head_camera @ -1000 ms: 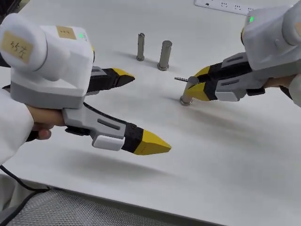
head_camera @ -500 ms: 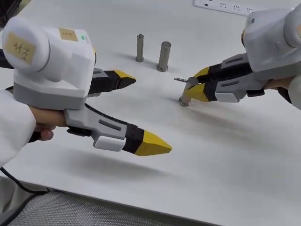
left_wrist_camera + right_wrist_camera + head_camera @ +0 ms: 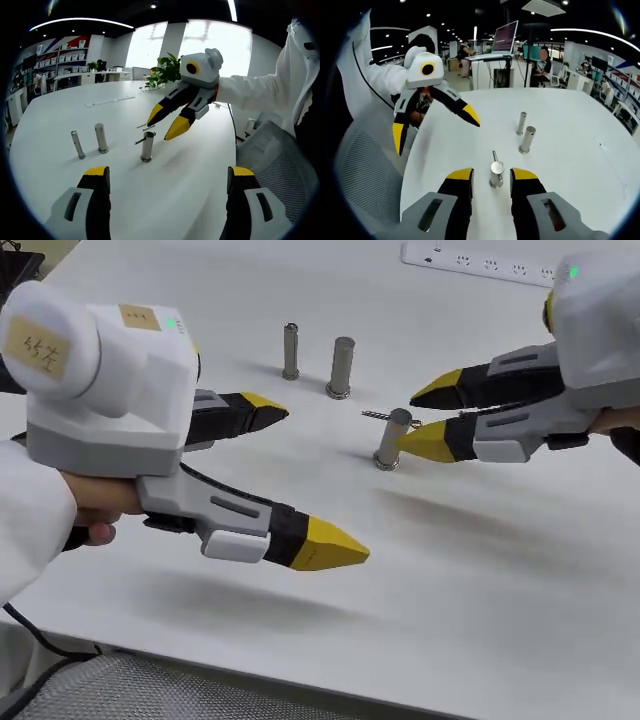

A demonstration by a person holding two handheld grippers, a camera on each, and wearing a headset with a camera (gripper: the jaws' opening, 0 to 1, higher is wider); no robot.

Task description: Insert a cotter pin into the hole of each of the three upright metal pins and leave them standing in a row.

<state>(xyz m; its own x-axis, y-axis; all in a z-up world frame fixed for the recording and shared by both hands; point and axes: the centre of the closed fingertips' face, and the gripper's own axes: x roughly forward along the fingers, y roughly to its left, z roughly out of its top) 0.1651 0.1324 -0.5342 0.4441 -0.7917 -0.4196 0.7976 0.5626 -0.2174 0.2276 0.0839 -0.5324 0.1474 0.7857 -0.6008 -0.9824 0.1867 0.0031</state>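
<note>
White office tabletop [image 3: 480, 580] holds three upright metal pins [image 3: 341, 367]; the nearest pin [image 3: 391, 438] has a cotter pin [image 3: 376, 415] lying level through its top. Flanking it, the right gripper [image 3: 406, 423] has its jaws parted, gripping nothing; the left gripper [image 3: 328, 483] gapes empty, well apart.

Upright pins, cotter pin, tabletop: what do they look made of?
Near pin, thick pin, thin pin: metal, probably steel, with a satin grey finish, soft highlights down the barrels and flanged bases.
Cotter pin through the near pin's top: thin, darker metal wire; too small to say more.
Tabletop: smooth matte white, likely laminate or painted board, with soft shadows and no grain.
</note>
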